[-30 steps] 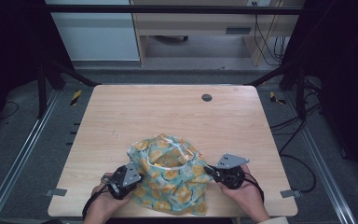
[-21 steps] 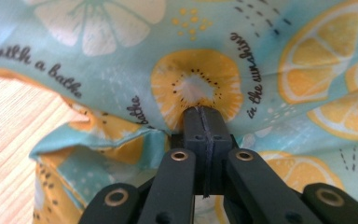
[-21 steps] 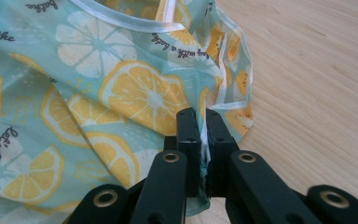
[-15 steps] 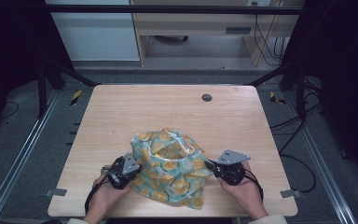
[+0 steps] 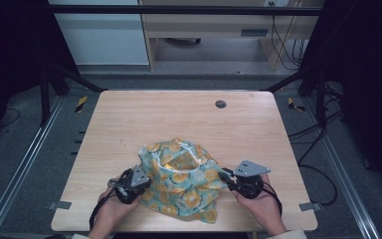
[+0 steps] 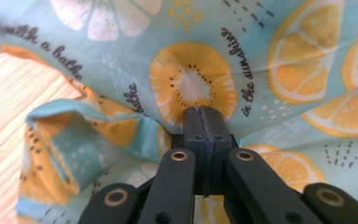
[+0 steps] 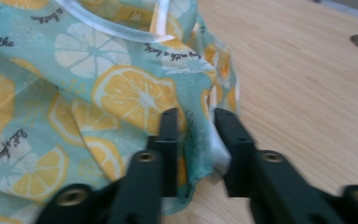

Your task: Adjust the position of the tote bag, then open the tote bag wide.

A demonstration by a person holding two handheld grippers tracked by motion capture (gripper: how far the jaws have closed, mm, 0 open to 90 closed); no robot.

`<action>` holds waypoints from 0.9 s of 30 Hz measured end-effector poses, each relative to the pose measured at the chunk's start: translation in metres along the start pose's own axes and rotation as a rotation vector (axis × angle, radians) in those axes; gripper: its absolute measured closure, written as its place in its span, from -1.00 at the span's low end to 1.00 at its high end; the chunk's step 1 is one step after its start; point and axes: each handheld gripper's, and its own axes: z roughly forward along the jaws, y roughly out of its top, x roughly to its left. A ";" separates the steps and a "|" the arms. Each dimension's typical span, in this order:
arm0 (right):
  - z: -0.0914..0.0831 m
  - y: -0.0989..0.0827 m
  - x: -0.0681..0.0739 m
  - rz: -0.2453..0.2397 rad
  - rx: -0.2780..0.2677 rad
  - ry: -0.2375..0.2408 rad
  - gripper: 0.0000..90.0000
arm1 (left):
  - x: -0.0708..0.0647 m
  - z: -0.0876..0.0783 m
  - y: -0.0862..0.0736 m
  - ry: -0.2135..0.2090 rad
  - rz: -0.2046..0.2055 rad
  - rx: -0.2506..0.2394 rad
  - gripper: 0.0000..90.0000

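A: Where does the bag sit?

B: The fruit-print cloth bag (image 5: 181,181) lies crumpled on the near half of the bench (image 5: 144,119), between the two hands, its lower corner close to the near edge. The far half of the bench is bare wood up to a small round grommet (image 5: 221,104) near the far edge, with free room to either side of the bag as well.

A: And the left tongs (image 5: 144,180)?

B: In the left gripper view their jaws look pressed together right against the cloth, at a kiwi slice in the print. Whether a fold is caught between them I cannot tell; the log of the jaws says they have just been parting slightly.

A: The right tongs (image 7: 196,135)?

B: Spread a little, and they have just been opening. A folded edge of the bag stands in the gap, but the pads do not seem to press it.

A: Any writing?

B: Yes, script on the fabric: "in the sunshine" beside the kiwi slice, and "with a bathe" near the upper left in the left gripper view. A clear plastic strip (image 7: 116,28) curves along the bag's upper rim.
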 end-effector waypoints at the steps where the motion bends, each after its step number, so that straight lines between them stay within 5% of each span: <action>1: -0.004 0.001 0.000 0.014 -0.015 -0.015 0.27 | 0.000 -0.010 -0.001 0.008 -0.025 -0.035 0.63; 6: -0.012 0.003 0.004 0.023 -0.040 -0.046 -0.01 | 0.002 -0.031 -0.002 0.038 -0.046 -0.092 0.30; 16: -0.016 0.004 0.009 0.032 -0.053 -0.047 -0.01 | 0.009 -0.074 0.037 0.091 -0.038 -0.181 -0.09; 21: -0.016 0.005 0.011 0.025 -0.053 -0.046 0.02 | 0.024 -0.074 0.058 0.088 -0.055 -0.178 -0.22; 27: -0.013 0.006 0.014 0.012 -0.045 -0.041 0.04 | 0.038 -0.051 0.093 0.058 -0.090 -0.124 -0.38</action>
